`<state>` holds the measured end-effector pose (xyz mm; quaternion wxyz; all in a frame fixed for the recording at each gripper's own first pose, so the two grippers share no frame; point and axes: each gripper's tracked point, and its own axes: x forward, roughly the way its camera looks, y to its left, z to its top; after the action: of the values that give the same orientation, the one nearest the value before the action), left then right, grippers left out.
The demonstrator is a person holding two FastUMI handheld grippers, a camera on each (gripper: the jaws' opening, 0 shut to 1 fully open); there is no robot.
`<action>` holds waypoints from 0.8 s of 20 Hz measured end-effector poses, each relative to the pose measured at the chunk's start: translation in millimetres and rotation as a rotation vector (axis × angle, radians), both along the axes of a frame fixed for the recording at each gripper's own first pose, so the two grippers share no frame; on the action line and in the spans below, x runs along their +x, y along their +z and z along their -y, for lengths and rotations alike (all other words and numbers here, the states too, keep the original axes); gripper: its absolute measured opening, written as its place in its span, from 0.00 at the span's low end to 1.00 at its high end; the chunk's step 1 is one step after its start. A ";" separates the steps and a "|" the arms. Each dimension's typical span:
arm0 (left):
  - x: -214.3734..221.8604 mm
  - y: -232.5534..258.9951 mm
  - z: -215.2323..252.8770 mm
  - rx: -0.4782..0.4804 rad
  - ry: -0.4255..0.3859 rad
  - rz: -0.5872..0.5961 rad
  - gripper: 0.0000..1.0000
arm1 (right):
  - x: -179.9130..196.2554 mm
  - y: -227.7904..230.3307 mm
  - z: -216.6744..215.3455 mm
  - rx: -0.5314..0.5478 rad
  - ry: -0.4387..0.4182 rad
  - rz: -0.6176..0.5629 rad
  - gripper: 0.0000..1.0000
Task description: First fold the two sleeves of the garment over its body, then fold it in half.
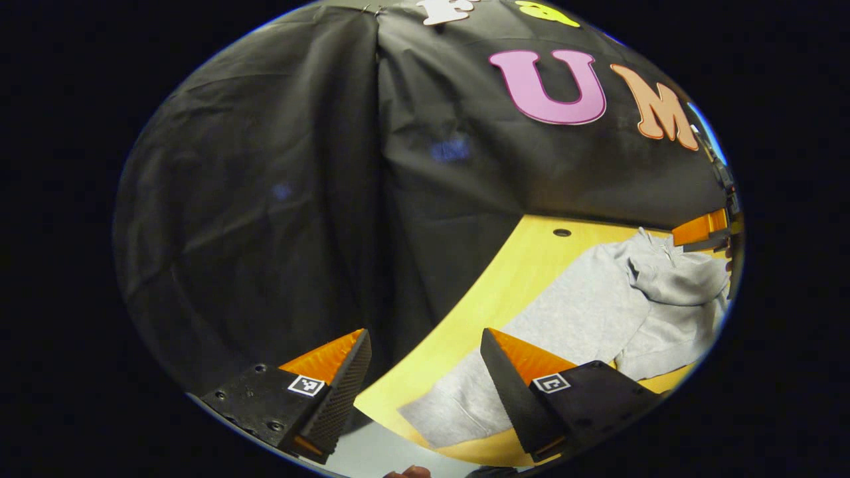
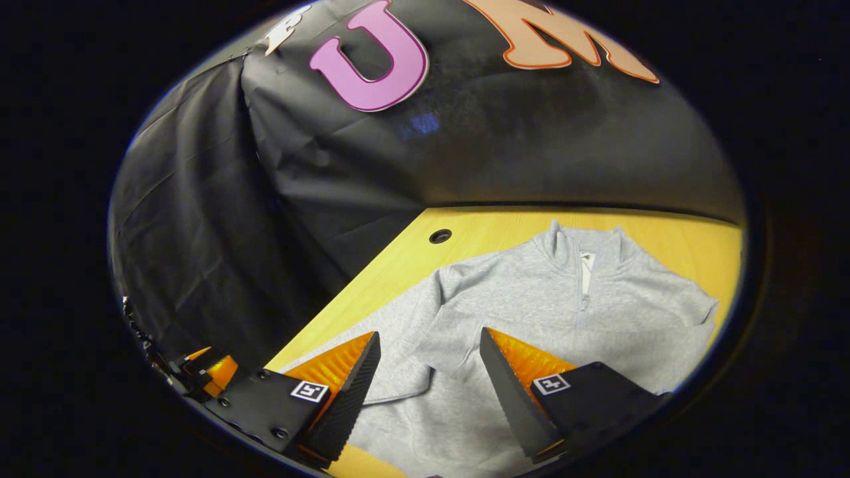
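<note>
Lying beyond both spread grippers (image 2: 428,362), garment (image 2: 531,312) untouched

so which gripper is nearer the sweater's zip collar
Right. The right gripper hovers open over the grey sweater, its collar just ahead. The left gripper sits off the sleeve end, far from it.

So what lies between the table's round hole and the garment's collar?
In the right gripper view, bare table separates the hole from the garment.
</note>
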<state>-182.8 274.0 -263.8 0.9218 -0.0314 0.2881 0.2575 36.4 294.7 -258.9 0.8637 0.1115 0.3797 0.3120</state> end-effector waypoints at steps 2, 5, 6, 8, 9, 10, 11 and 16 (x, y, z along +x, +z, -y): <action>-12.3 -28.5 8.7 -0.077 0.008 -0.049 0.97 | -5.5 6.4 12.5 -0.006 0.002 0.016 0.96; -30.3 -61.8 18.3 -0.183 0.037 -0.113 0.98 | -9.3 13.1 31.1 -0.014 -0.012 0.023 0.96; -32.4 -66.4 18.5 -0.204 0.049 -0.118 0.98 | -8.3 16.6 37.4 -0.015 -0.021 0.026 0.96; -34.2 -77.6 18.3 -0.234 0.069 -0.134 0.98 | -8.2 18.2 49.0 -0.020 -0.038 0.022 0.96; -35.9 -83.1 19.5 -0.257 0.076 -0.149 0.98 | -7.2 19.2 54.1 -0.023 -0.047 0.022 0.96; -38.4 -89.1 20.8 -0.278 0.082 -0.162 0.97 | -5.2 20.6 59.0 -0.023 -0.059 0.026 0.96; -41.4 -94.1 21.7 -0.297 0.093 -0.178 0.97 | -5.1 22.5 63.4 -0.023 -0.067 0.025 0.96; -37.7 -95.5 23.1 -0.286 0.086 -0.190 0.97 | -5.6 25.5 82.5 -0.037 -0.088 0.039 0.96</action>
<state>-220.5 250.9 -359.3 0.8647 -0.1503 0.4059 0.2550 30.8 212.2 -233.4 0.8858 0.1062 0.3631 0.2688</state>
